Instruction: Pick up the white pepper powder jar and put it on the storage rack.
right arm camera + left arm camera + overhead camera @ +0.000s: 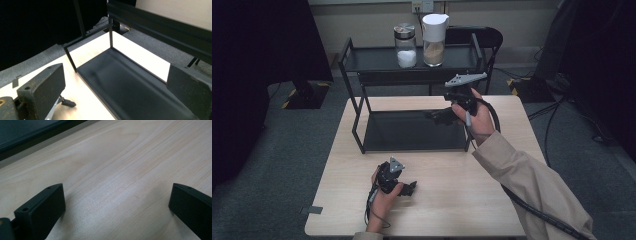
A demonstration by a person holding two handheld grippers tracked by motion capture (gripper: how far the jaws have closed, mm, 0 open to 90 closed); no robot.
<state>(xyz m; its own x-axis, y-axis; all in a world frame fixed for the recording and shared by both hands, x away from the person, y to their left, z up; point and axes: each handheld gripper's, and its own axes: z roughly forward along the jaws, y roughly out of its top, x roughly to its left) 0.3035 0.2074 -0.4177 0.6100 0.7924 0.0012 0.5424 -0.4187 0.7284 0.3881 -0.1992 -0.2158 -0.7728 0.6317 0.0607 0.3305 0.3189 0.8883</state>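
Note:
A black two-shelf rack [358,131] stands at the back of the light wooden table [492,200]. On its top shelf [377,59] stand a glass jar of white powder [405,46] with a silver lid and a white-lidded jar of tan grains [434,40]. My right gripper [438,115] hovers at the right end of the bare lower shelf [120,82]; its jaws [116,75] stand wide apart and open, nothing between them. My left gripper [411,188] rests low on the table's front, open over bare wood [116,195].
A dark chair [487,36] stands behind the rack. A small grey tab [314,210] lies at the table's front left corner. The right gripper's cable [532,210] trails off the table's right side. Grey carpet surrounds the table.

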